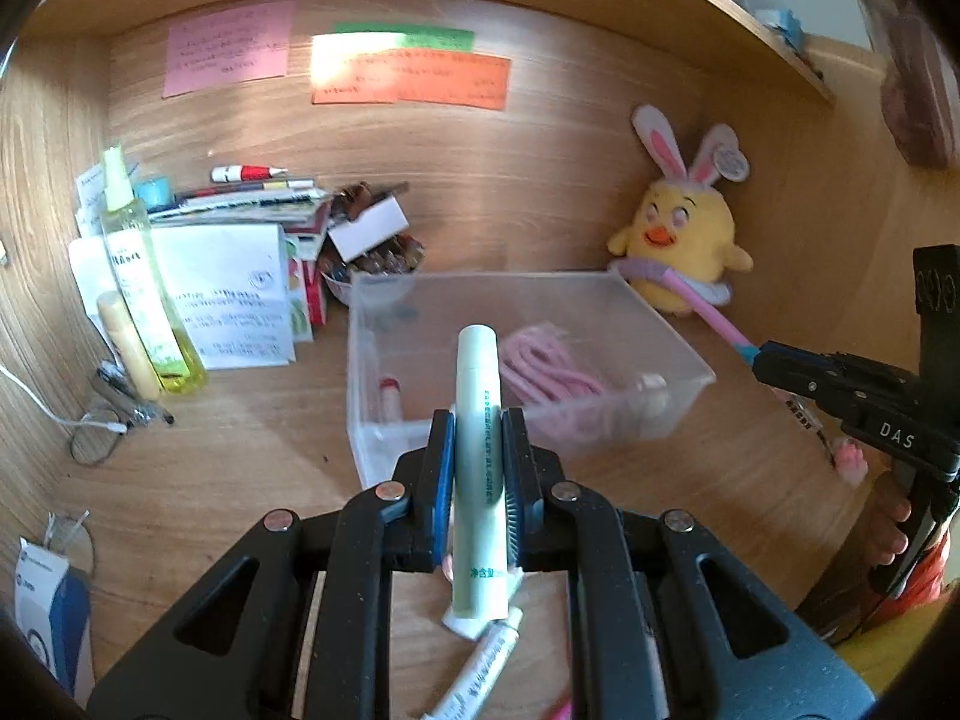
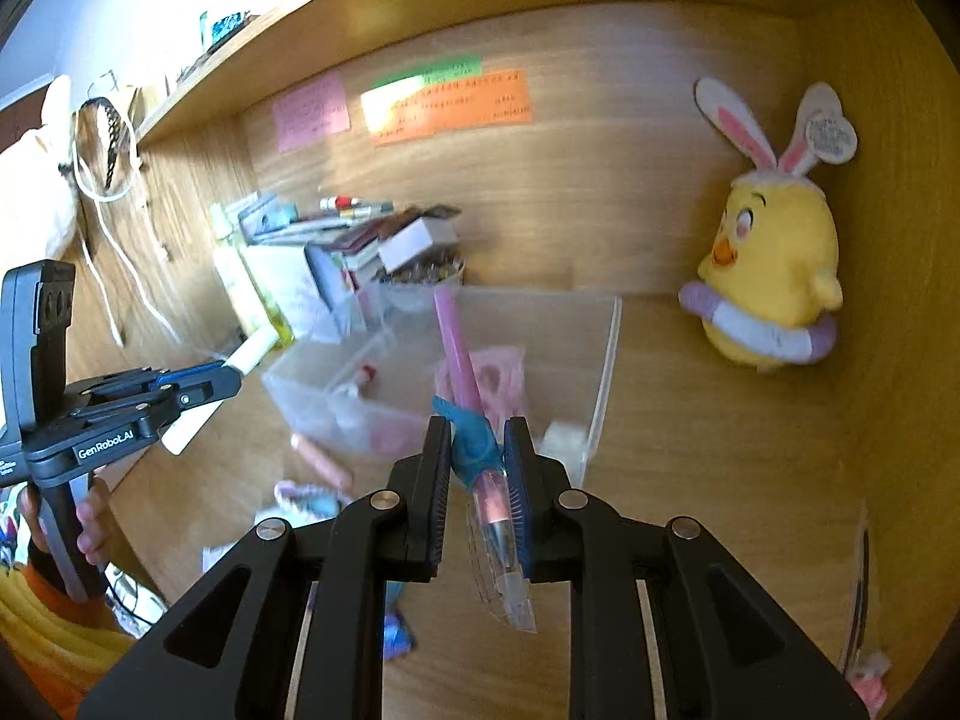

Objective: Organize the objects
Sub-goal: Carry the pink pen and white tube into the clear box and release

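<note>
My left gripper (image 1: 477, 429) is shut on a pale green tube (image 1: 477, 450) and holds it above the desk, just in front of the clear plastic bin (image 1: 678, 336). The bin holds a coiled pink cable (image 1: 540, 366) and a small red-capped stick (image 1: 390, 390). My right gripper (image 2: 477, 435) is shut on a pink pen with a blue clip (image 2: 462, 360), still in its clear wrapper, and holds it over the bin's (image 2: 606, 360) near edge. Each gripper shows in the other view: the right one (image 1: 759, 354) and the left one (image 2: 234, 369).
A yellow chick plush (image 1: 684, 240) sits against the back right corner. A stack of papers, books and a yellow spray bottle (image 1: 144, 288) fills the back left. Another tube (image 1: 480, 666) lies on the desk under my left gripper. Small items (image 2: 318, 480) lie left of the bin.
</note>
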Motion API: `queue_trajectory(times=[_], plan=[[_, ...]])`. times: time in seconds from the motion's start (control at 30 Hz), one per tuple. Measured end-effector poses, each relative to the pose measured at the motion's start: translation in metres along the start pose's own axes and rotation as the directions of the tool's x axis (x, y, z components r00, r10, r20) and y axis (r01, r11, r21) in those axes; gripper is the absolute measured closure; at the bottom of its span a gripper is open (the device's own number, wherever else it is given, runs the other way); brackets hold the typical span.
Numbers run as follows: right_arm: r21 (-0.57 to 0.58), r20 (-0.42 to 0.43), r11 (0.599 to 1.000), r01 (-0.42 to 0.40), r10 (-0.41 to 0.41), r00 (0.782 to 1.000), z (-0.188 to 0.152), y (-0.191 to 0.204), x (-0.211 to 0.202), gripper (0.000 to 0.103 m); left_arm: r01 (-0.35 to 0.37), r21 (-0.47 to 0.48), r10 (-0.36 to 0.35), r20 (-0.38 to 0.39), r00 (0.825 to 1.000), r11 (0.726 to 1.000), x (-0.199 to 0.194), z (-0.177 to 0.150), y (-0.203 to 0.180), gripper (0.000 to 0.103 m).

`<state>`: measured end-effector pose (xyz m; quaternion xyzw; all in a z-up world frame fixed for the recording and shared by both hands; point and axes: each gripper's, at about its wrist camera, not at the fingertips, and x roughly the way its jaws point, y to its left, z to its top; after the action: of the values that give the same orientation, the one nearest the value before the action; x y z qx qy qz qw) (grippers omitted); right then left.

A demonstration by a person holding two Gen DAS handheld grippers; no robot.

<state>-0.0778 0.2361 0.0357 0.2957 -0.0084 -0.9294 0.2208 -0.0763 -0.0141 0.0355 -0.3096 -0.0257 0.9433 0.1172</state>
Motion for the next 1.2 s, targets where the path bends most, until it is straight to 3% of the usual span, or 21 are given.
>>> queue_trajectory(times=[0.23,0.6,1.0,1.2], plan=[[-0.008,-0.024,1.000,-0.021,0.020,1.000,0.019,-0.001,0.026,0.087,-0.006,-0.038,0.004,-0.046,0.999,0.999,0.024,0.014,0.016,0.088],[0.009,-0.165,0.999,-0.045,0.046,0.985,0.022,-0.010,0.089,0.087,0.030,-0.080,-0.044,-0.184,0.982,0.996,0.076,0.018,0.032,0.088],[-0.028,-0.211,0.999,-0.040,0.033,0.977,0.022,0.001,0.117,0.085,0.078,-0.054,-0.087,-0.206,0.975,0.995,0.088,0.020,0.022,0.088],[-0.040,-0.204,0.998,-0.049,0.040,0.978,0.023,0.004,0.109,0.081,0.076,-0.035,-0.081,-0.186,0.979,0.996,0.081,0.022,0.015,0.087]])
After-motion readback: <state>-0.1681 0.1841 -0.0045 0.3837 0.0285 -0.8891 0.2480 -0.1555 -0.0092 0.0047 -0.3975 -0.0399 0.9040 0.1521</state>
